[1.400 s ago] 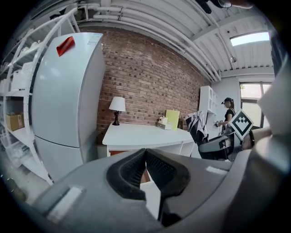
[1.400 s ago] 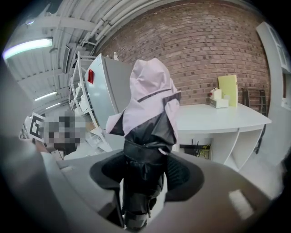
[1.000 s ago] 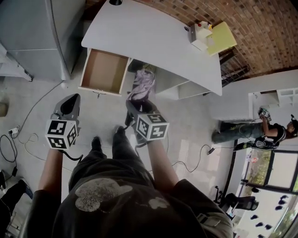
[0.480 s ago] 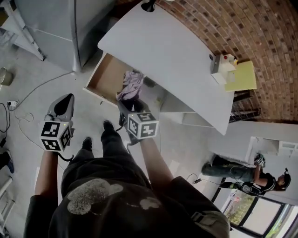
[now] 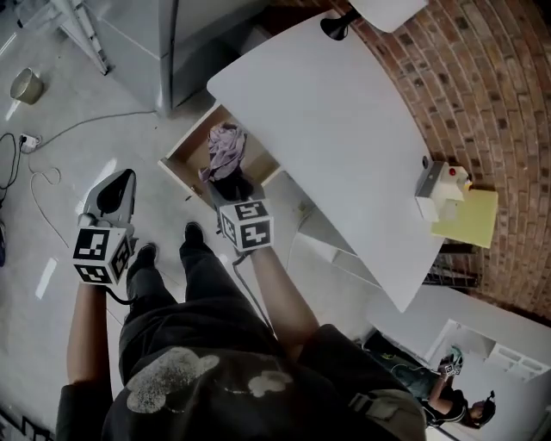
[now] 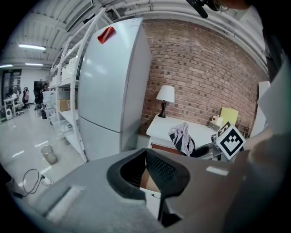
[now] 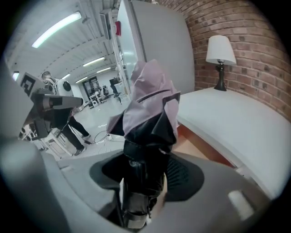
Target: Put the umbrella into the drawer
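Observation:
A folded umbrella point(image 5: 225, 148) with a lilac and black canopy stands up out of my right gripper point(image 5: 230, 186), which is shut on its black lower part. It hangs over the open wooden drawer point(image 5: 191, 153) of the white desk point(image 5: 344, 112). In the right gripper view the umbrella point(image 7: 152, 100) fills the gap between the jaws of the right gripper point(image 7: 145, 164), and the drawer point(image 7: 196, 146) lies just beyond. My left gripper point(image 5: 129, 178) is off to the left over the floor, tips together, holding nothing. In its own view the left gripper point(image 6: 145, 152) faces the umbrella point(image 6: 183, 139).
A table lamp point(image 5: 336, 26) stands at the desk's far end, and a small device point(image 5: 439, 189) with a yellow pad point(image 5: 467, 215) at the other. A tall grey fridge point(image 6: 113, 91) stands left of the desk. Cables point(image 5: 34, 172) lie on the floor. My feet point(image 5: 191, 232) are near the drawer front.
My right gripper carried the umbrella from in front of the desk to over the open drawer. The left gripper dropped a little and stayed to the left.

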Available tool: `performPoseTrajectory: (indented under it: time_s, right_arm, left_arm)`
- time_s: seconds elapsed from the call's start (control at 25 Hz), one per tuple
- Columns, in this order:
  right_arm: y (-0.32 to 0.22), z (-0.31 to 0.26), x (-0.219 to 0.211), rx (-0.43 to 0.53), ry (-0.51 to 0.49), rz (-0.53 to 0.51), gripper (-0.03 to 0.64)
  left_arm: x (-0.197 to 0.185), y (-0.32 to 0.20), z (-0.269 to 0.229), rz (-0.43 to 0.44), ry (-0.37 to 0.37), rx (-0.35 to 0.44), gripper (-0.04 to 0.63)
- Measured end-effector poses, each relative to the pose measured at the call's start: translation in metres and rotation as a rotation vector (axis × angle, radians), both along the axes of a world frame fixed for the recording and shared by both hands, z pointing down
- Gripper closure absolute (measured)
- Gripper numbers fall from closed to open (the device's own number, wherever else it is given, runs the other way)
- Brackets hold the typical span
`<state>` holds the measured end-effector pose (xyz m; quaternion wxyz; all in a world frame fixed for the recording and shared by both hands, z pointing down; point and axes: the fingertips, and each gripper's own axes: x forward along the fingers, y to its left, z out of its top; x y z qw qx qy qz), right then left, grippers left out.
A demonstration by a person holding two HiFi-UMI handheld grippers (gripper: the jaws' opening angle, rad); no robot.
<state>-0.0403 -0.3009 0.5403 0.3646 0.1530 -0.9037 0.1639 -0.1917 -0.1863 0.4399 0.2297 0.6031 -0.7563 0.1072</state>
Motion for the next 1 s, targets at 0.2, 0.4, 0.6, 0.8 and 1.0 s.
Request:
performPoseTrajectory:
  time_s: [0.2,0.4,0.6,0.8,1.0]
  right_arm:
    - [-0.015,0.047,-0.009,0.000,0.069,-0.073,0.380]
    - [-0.031,0.093,-0.016,-0.010,0.121,-0.053,0.380]
    - [-0.046,0.131,-0.022,0.004,0.169,-0.027,0.380]
    - [-0.060,0.171,-0.025,0.009,0.214,-0.005,0.380]
    - [-0.069,0.206,-0.027,0.001,0.245,0.016,0.380]
  left_arm:
    - [-0.007,0.000,0.032,-0.099,0.042,-0.016,0.584]
    - [-0.007,-0.001,0.061,-0.163,0.081,-0.026,0.584]
    - [-0.011,-0.003,0.085,-0.181,0.090,-0.032,0.584]
    - [-0.018,0.000,0.108,-0.215,0.109,-0.036,0.584]
    - [-0.018,0.003,0.132,-0.238,0.147,-0.046,0.584]
